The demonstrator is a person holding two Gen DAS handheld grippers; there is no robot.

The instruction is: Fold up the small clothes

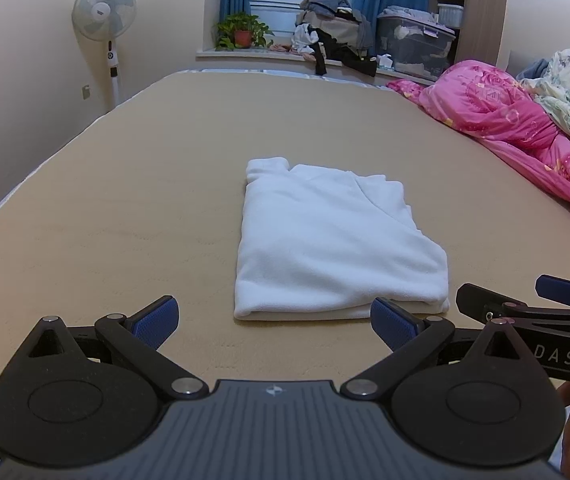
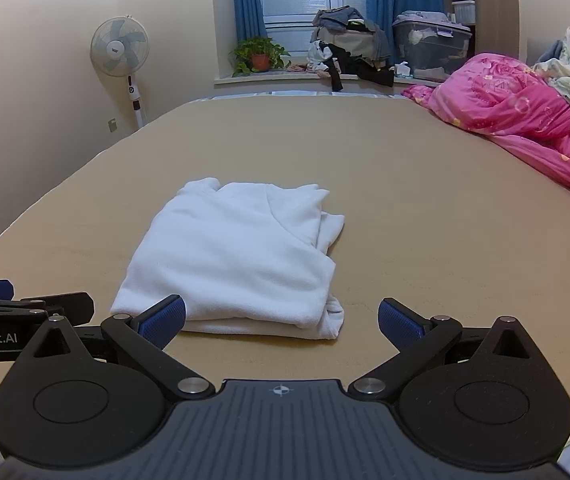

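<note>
Lying on bed (image 1: 125, 200): 1 folded white garment (image 1: 333, 240); 2 grippers, left gripper (image 1: 273, 322) & right gripper (image 2: 281, 322), spread wide.

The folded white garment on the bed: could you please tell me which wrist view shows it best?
The left wrist view: the folded white garment lies near centre, almost unobstructed, with only the left gripper fingertip touching its near edge. In the right wrist view, the garment sits left of centre, its near left corner hidden behind the right gripper finger.
</note>
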